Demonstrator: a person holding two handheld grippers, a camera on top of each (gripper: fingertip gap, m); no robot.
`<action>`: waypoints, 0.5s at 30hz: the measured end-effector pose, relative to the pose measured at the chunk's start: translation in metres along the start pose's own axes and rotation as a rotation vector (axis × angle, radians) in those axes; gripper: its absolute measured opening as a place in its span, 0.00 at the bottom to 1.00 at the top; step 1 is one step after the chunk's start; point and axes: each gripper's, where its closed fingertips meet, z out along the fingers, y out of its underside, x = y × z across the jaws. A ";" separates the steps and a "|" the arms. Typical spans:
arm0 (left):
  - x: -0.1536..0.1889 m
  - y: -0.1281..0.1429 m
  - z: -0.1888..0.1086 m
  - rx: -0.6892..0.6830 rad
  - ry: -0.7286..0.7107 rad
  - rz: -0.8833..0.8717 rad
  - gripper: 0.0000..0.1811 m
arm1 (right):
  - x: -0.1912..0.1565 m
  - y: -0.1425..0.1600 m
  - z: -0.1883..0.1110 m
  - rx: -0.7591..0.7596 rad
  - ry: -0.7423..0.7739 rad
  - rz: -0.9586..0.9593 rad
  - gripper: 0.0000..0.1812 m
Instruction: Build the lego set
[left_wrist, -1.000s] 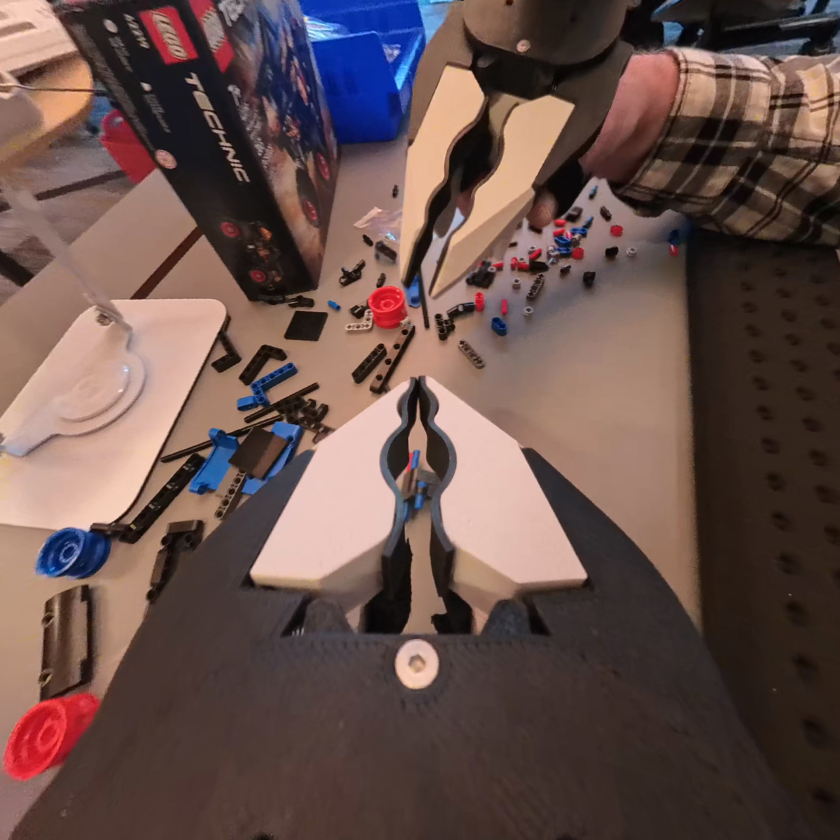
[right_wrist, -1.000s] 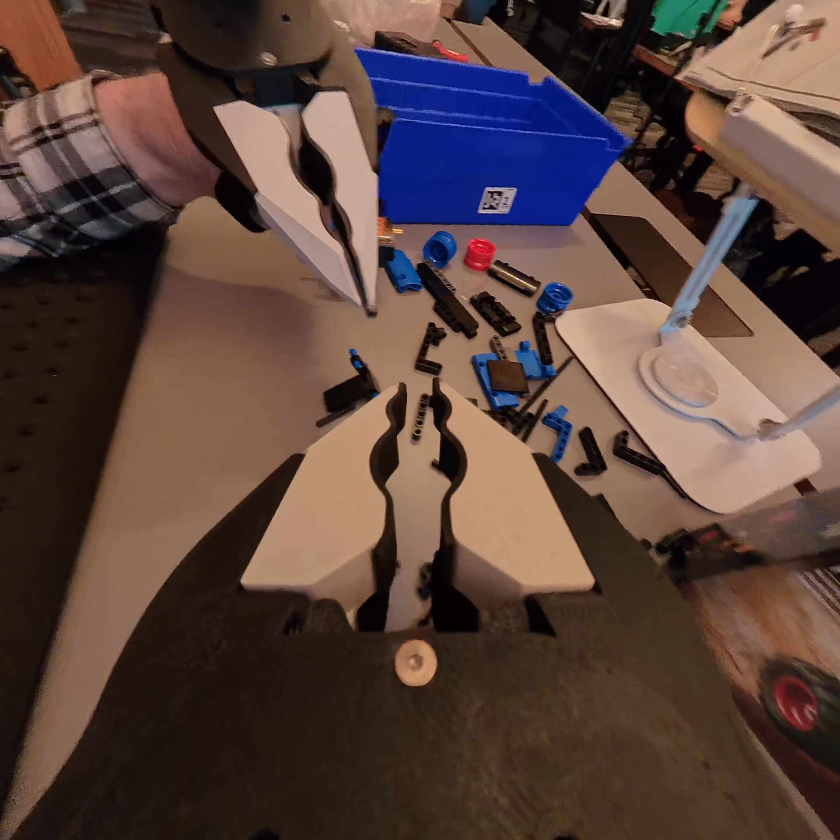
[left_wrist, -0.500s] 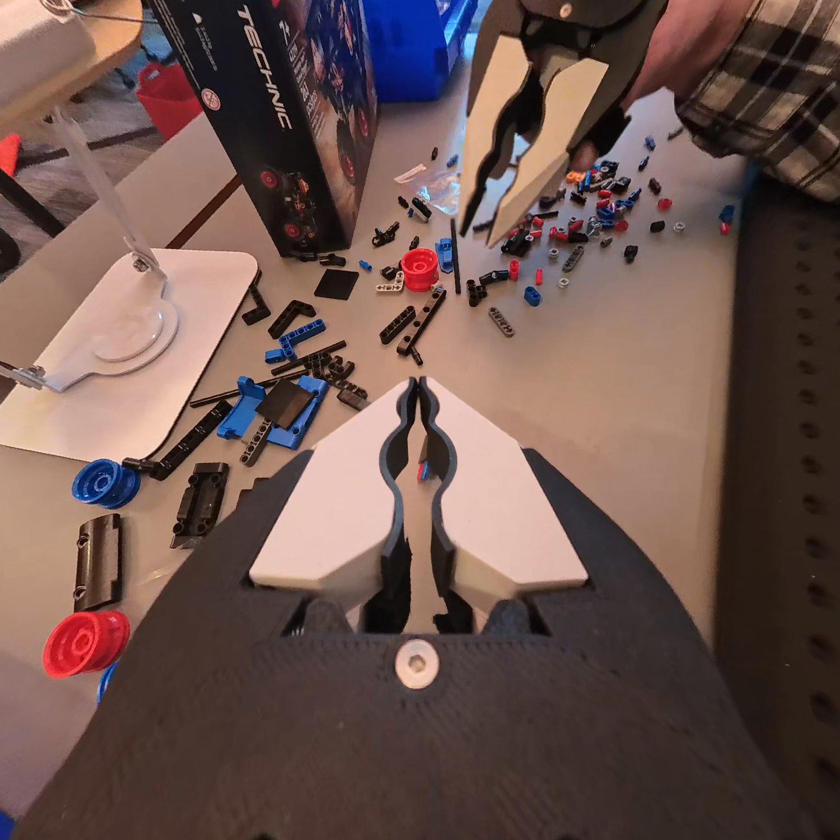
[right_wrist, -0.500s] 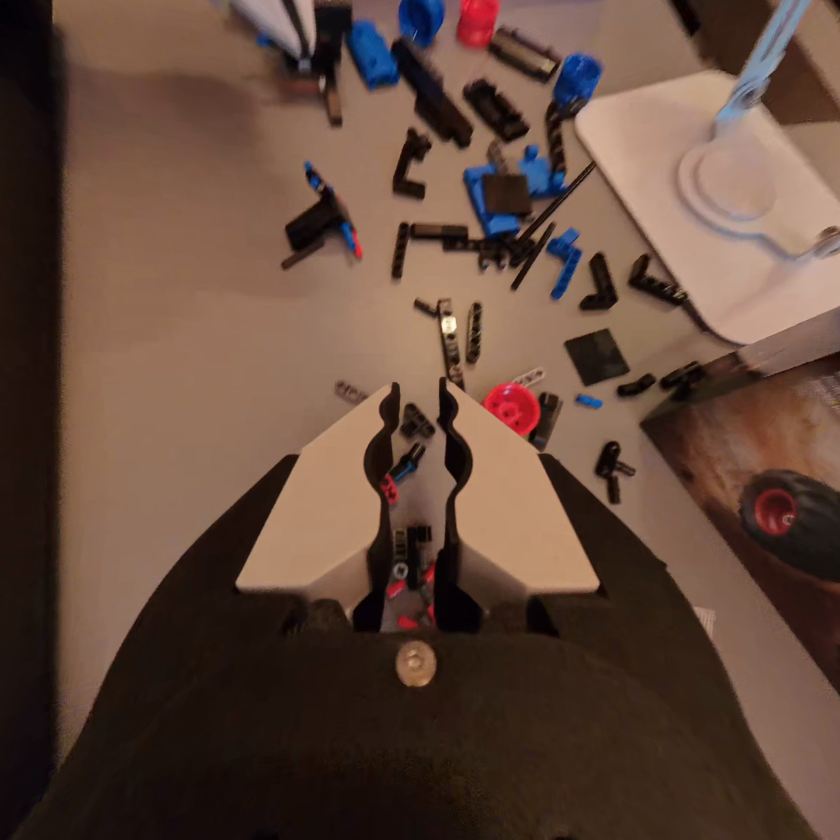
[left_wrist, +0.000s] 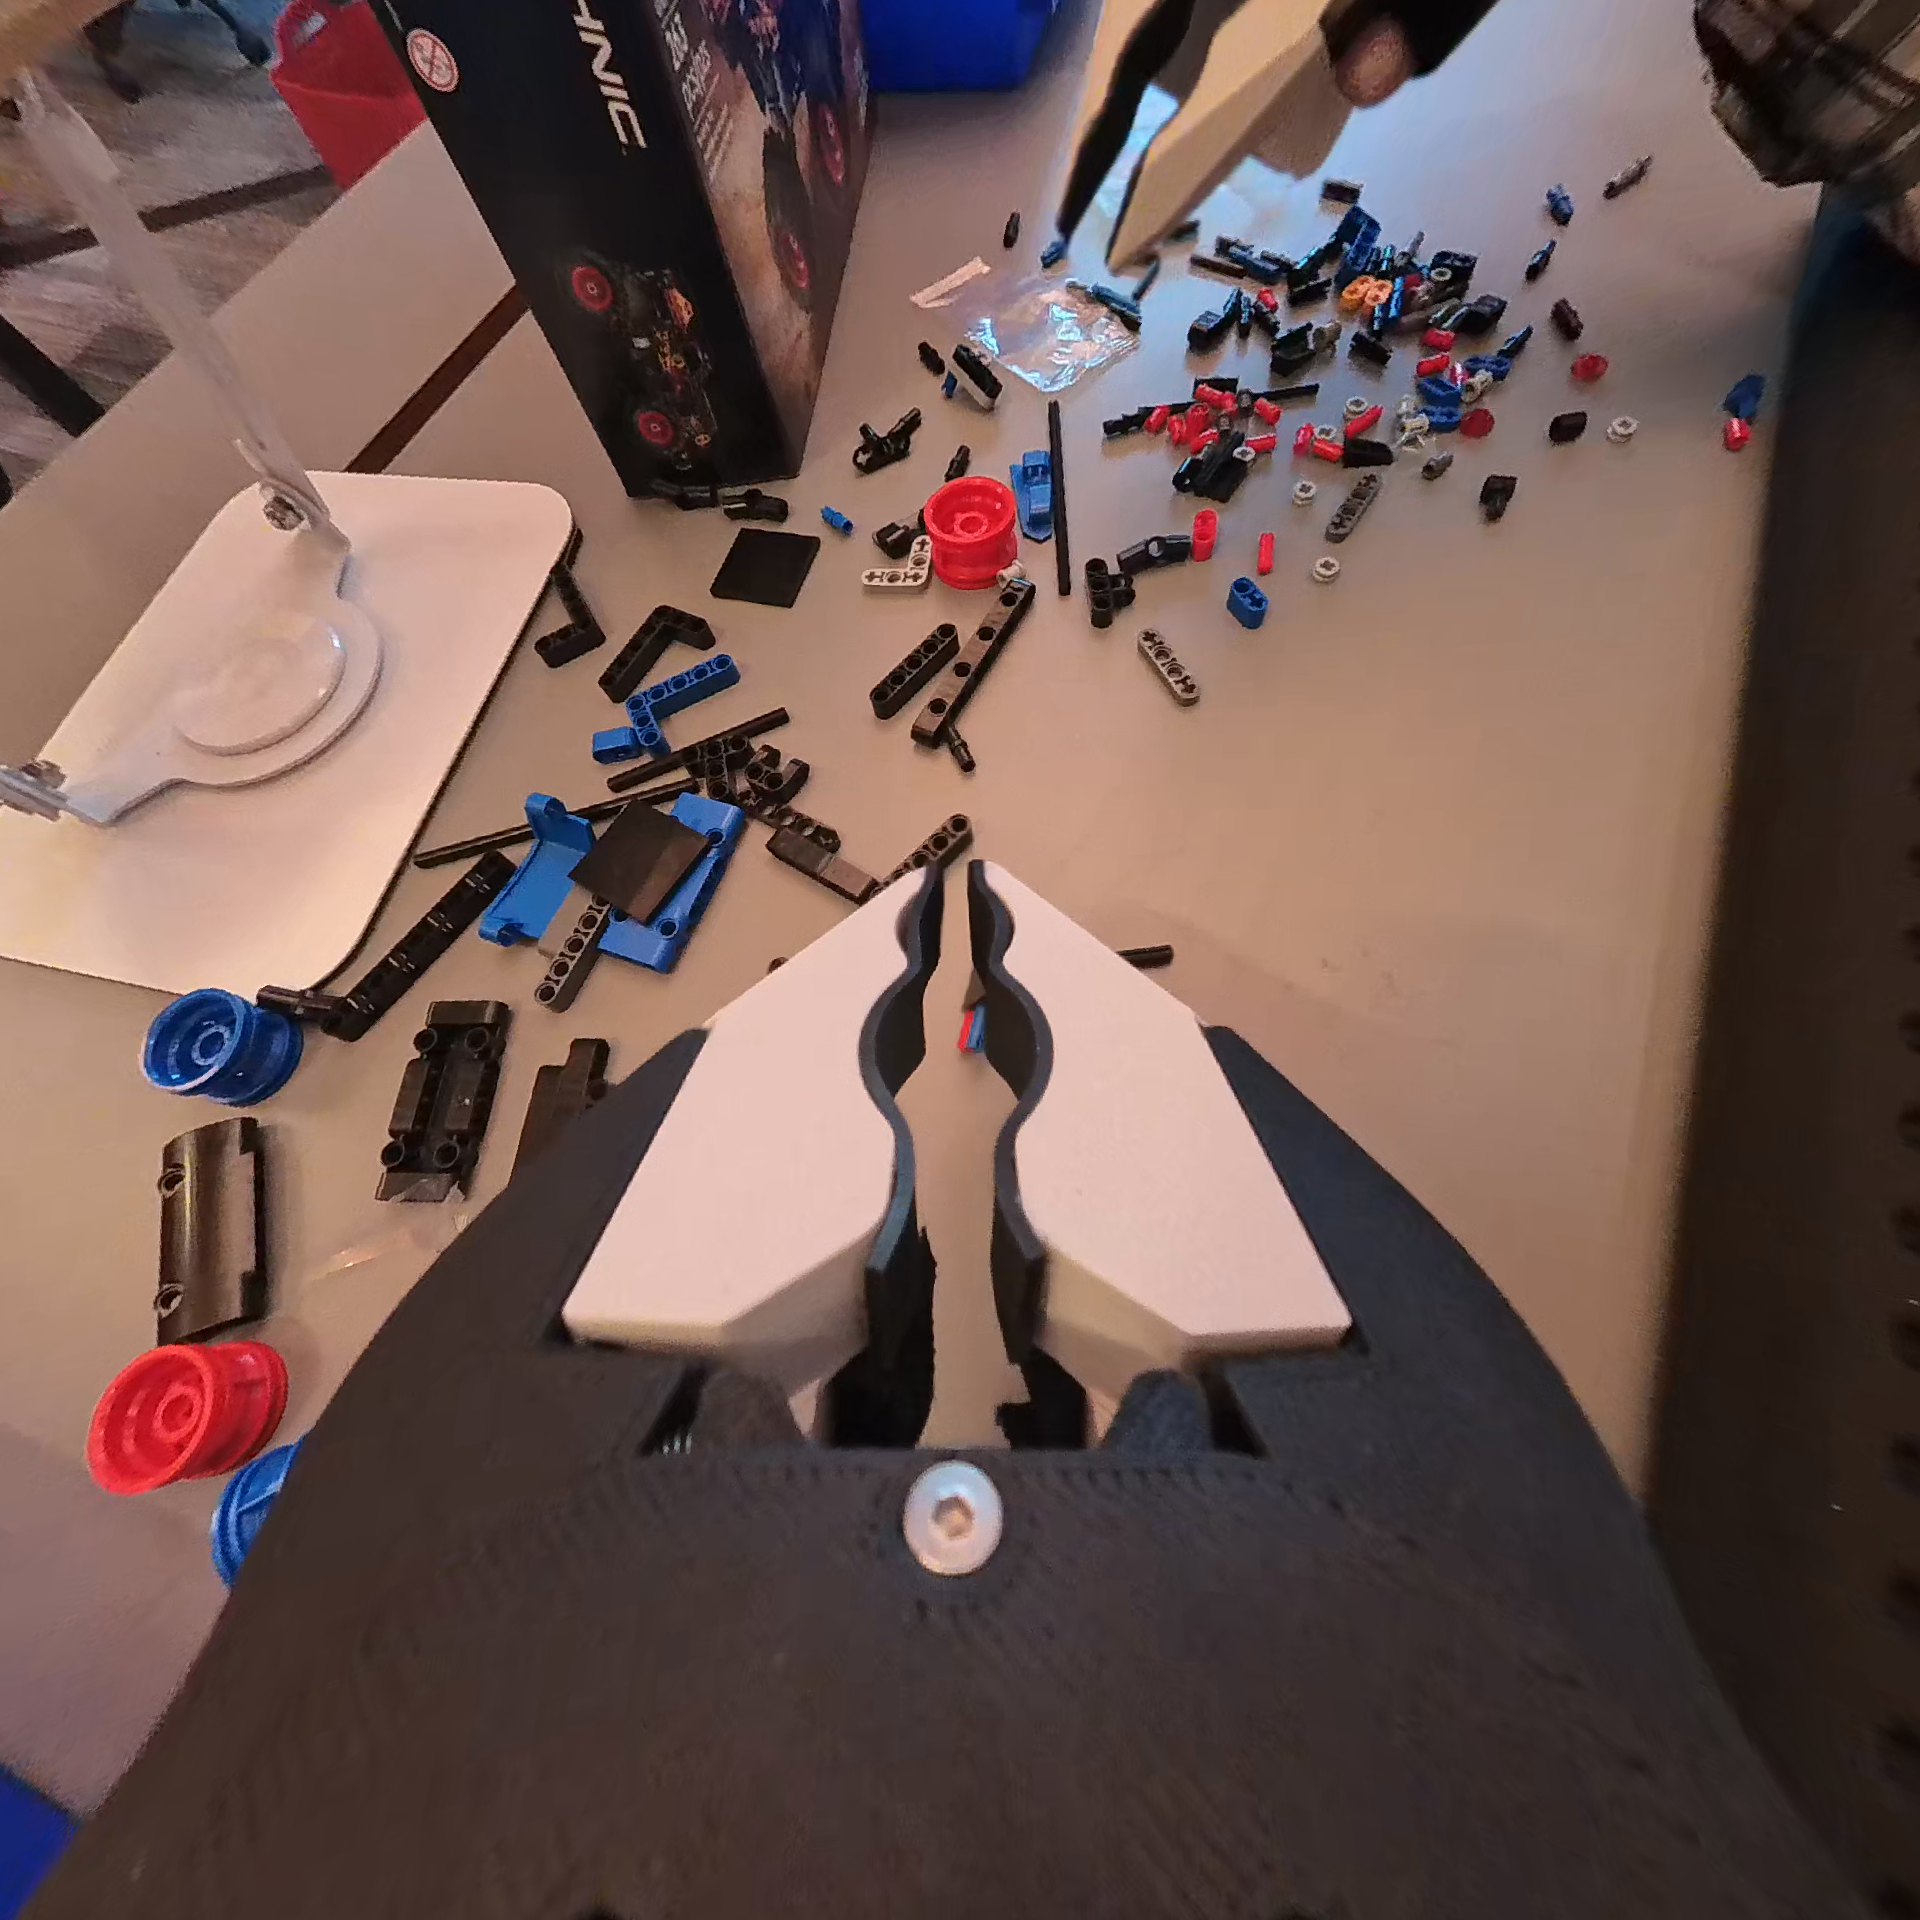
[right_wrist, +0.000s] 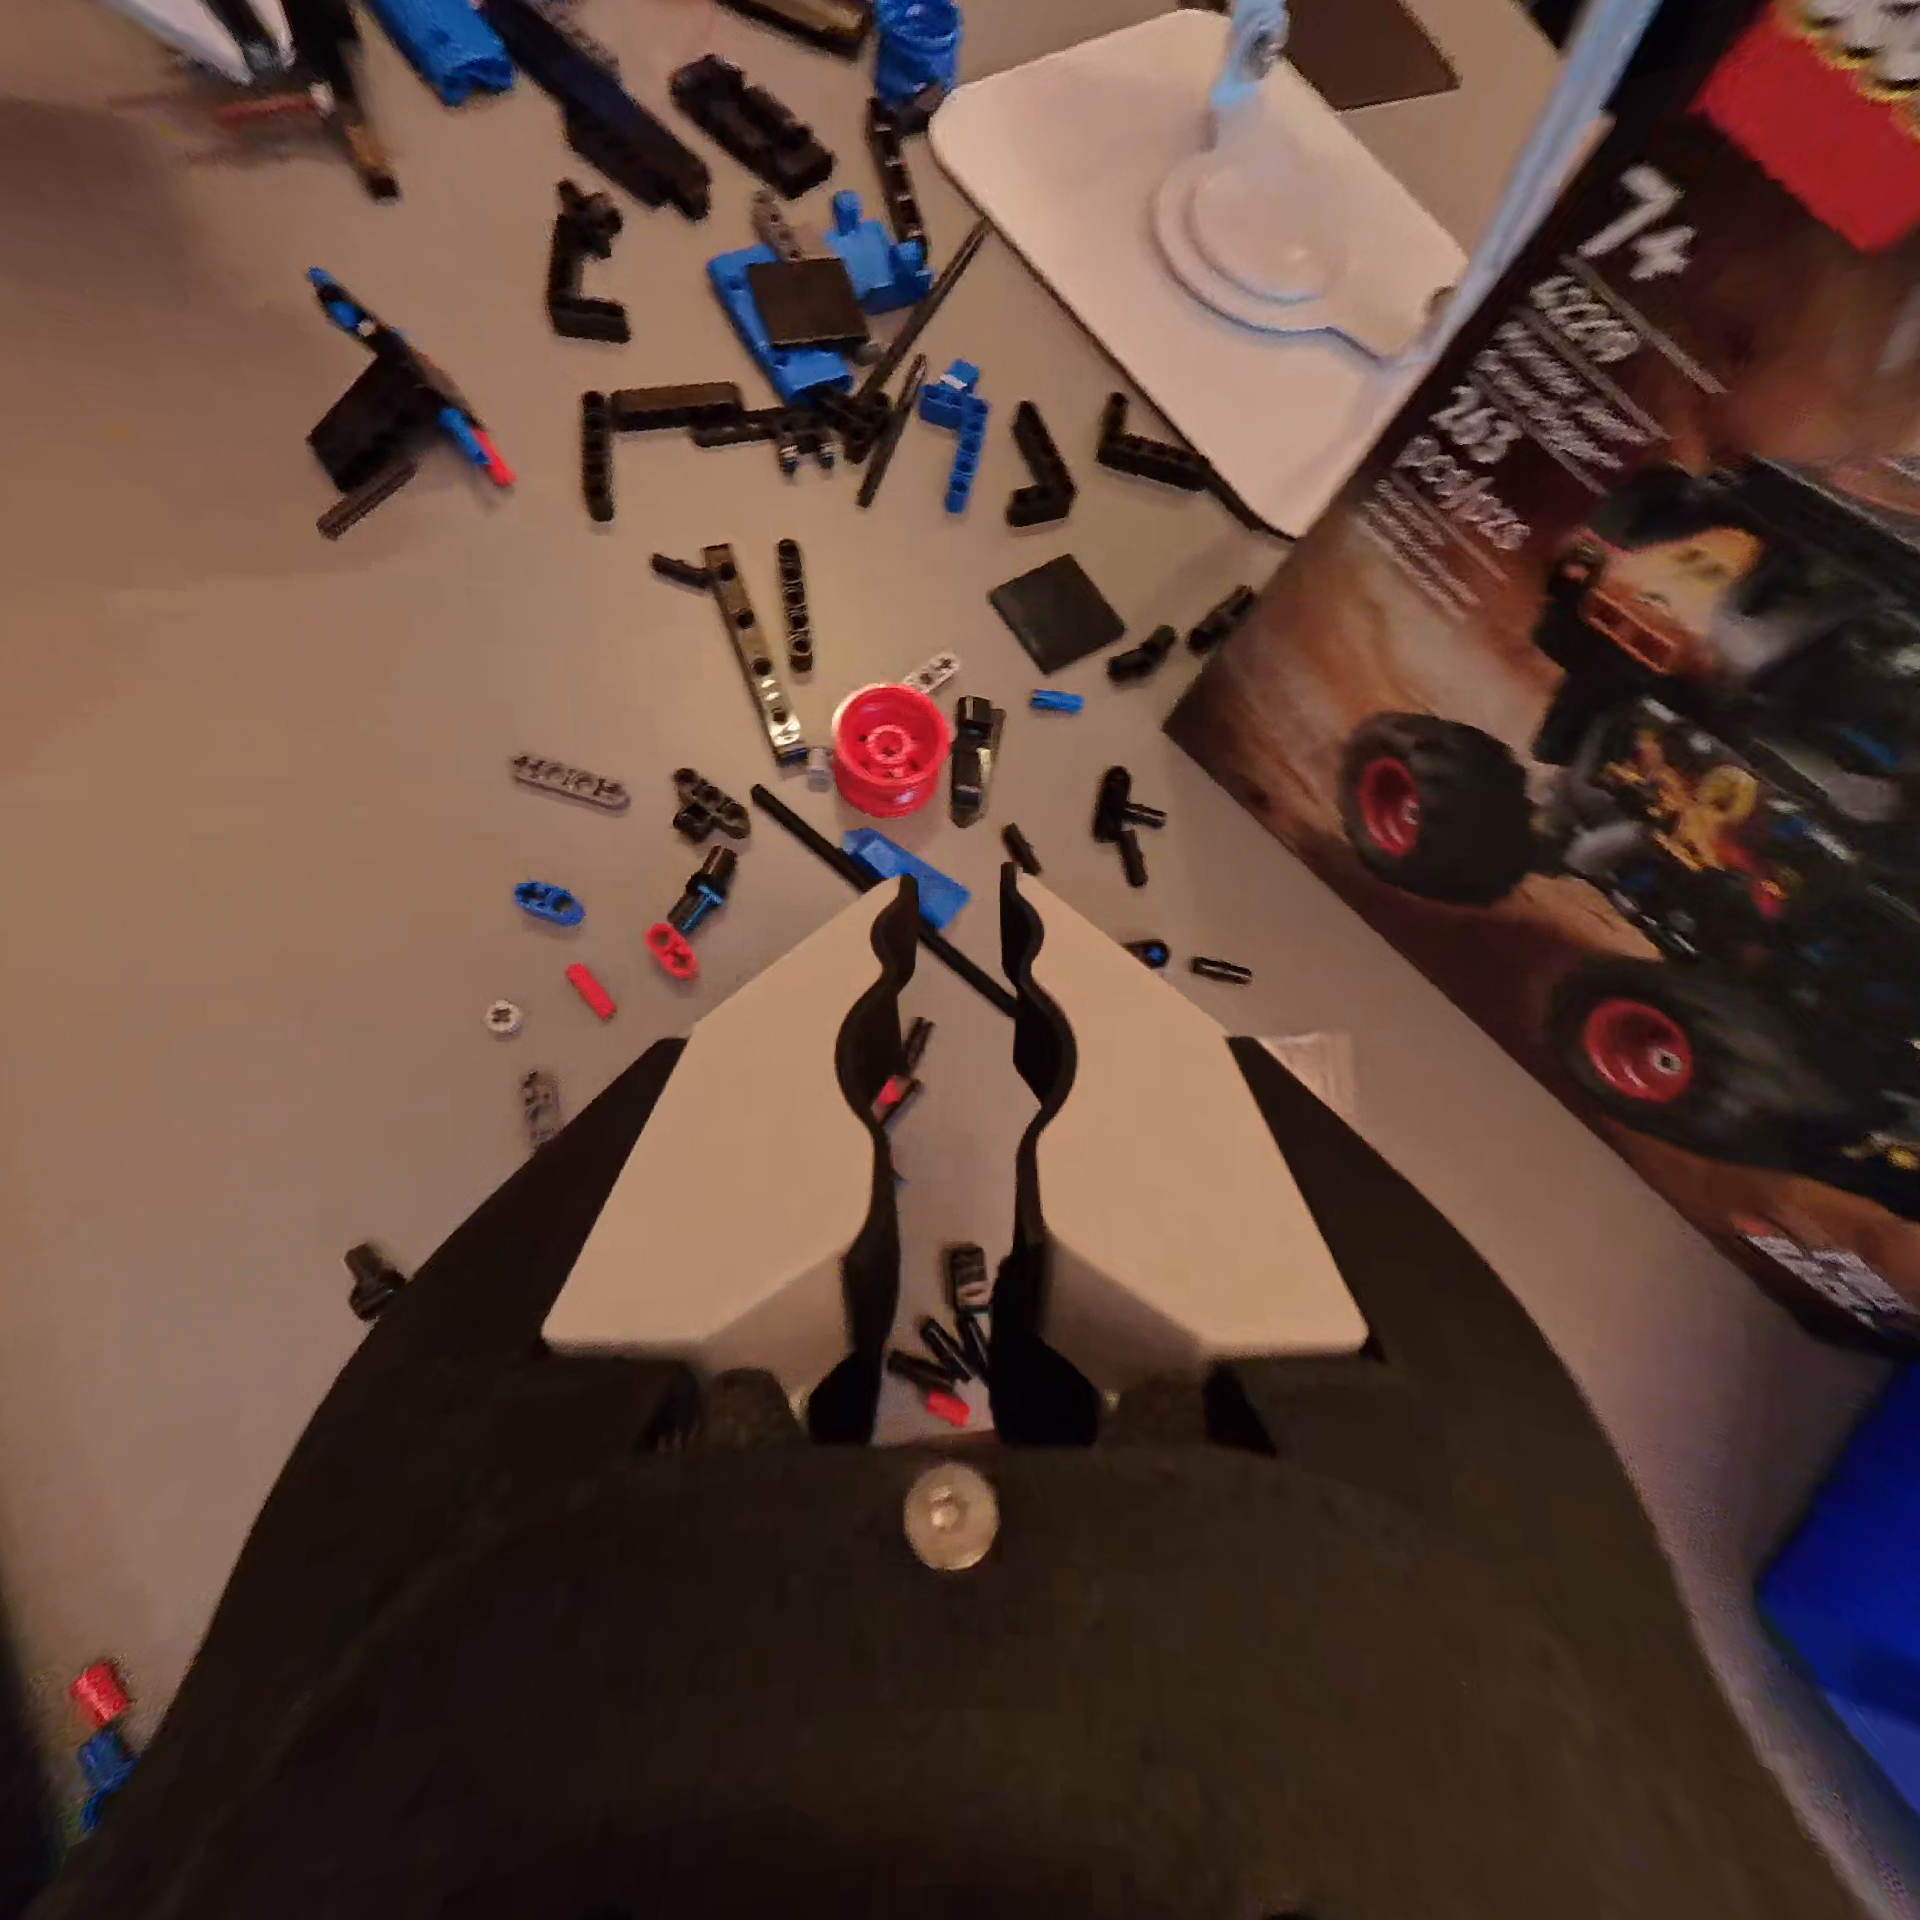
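Grey tabletop (left_wrist: 1403, 831) lies bare toward its right edge, where a dark perforated mat (left_wrist: 1829, 935) begins. Left stand a white lamp base (left_wrist: 239, 727) and the upright set box (left_wrist: 675, 239), printed with a monster truck and lettering. Loose lego pieces (left_wrist: 1340, 405), black, blue and red, scatter between, a red wheel hub (right_wrist: 890, 748) among them. Left gripper (left_wrist: 954, 883) hovers nearly closed, empty. Right gripper (right_wrist: 954, 894) hangs parted over a black axle (right_wrist: 883, 894), gripping nothing.

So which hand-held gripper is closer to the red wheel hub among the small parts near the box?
The right hand-held gripper: its open tips hover just short of the red wheel hub. The left hand-held gripper is farther back, across the scattered beams.
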 end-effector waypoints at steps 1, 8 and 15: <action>-0.001 0.000 0.000 0.002 -0.003 -0.004 0.02 | 0.004 -0.001 -0.003 0.017 0.014 0.018 0.07; -0.001 0.004 0.001 -0.020 0.004 -0.017 0.05 | 0.014 0.007 -0.011 0.018 0.040 0.045 0.07; 0.006 0.016 0.005 -0.073 0.053 -0.035 0.10 | 0.005 0.008 -0.003 -0.003 0.008 0.021 0.07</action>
